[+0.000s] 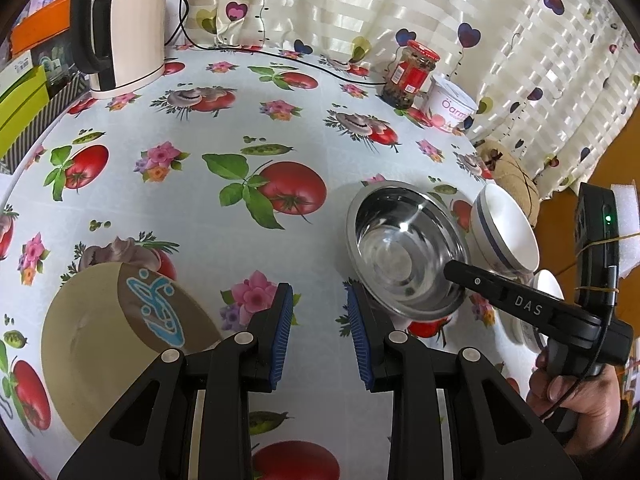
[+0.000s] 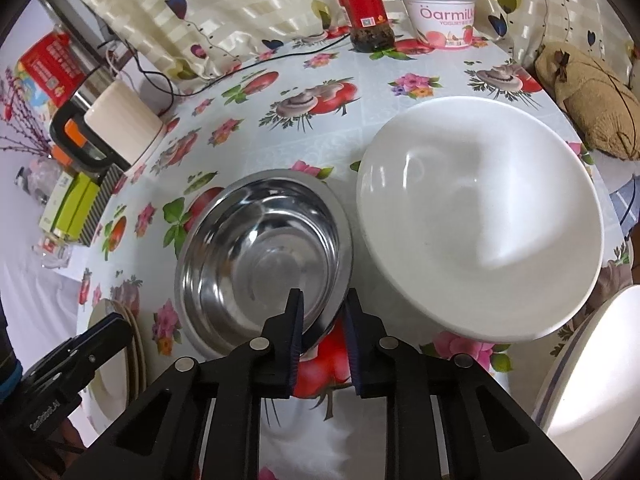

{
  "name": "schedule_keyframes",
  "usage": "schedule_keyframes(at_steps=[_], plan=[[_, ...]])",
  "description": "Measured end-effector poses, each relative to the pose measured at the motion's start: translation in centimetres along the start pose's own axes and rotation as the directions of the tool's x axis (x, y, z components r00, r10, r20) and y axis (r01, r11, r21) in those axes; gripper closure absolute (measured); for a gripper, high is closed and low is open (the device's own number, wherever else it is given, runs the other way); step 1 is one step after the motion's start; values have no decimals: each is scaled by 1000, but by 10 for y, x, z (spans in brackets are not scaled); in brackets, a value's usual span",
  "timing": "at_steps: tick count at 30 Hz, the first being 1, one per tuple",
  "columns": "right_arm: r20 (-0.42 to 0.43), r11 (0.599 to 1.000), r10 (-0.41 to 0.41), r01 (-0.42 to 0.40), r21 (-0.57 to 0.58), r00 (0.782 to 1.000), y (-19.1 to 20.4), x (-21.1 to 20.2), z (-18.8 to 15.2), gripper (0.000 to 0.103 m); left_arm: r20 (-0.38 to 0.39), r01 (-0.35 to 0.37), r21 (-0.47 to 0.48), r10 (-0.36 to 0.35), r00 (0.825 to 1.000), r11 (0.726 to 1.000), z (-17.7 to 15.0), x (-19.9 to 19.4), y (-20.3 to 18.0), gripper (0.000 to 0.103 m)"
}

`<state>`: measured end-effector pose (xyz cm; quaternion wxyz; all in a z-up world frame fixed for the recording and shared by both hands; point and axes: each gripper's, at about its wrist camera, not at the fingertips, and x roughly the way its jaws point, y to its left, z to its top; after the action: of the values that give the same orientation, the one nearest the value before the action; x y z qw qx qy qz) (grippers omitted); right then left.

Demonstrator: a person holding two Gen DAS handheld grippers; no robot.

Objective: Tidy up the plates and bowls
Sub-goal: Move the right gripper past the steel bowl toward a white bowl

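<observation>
Now, left to right:
Tan plate point(image 1: 100, 344): seen on the bench left of the left gripper point(image 1: 320, 334), nearest that gripper.
Left jaws: held apart, nothing between them.
Steel bowl point(image 2: 260, 252): its near rim is straddled by the right gripper point(image 2: 322, 338).
Right jaws: narrowly apart, not judged clamped.
White bowl point(image 2: 480, 216): found just right of the steel bowl.

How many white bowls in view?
2. One white bowl sits right of the steel bowl; a second white bowl is nearer, cut off at the frame edge. More may be hidden.
</observation>
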<state>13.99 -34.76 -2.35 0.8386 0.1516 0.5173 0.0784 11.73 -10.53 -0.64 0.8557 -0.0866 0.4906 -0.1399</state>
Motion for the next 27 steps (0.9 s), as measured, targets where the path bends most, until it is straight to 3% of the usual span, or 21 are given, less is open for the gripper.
schedule_keyframes(at_steps=[27], plan=[[-71, 998, -43, 40, -40, 997, -7, -38, -58, 86, 24, 29, 40, -30, 999, 999, -20, -32, -16, 74]])
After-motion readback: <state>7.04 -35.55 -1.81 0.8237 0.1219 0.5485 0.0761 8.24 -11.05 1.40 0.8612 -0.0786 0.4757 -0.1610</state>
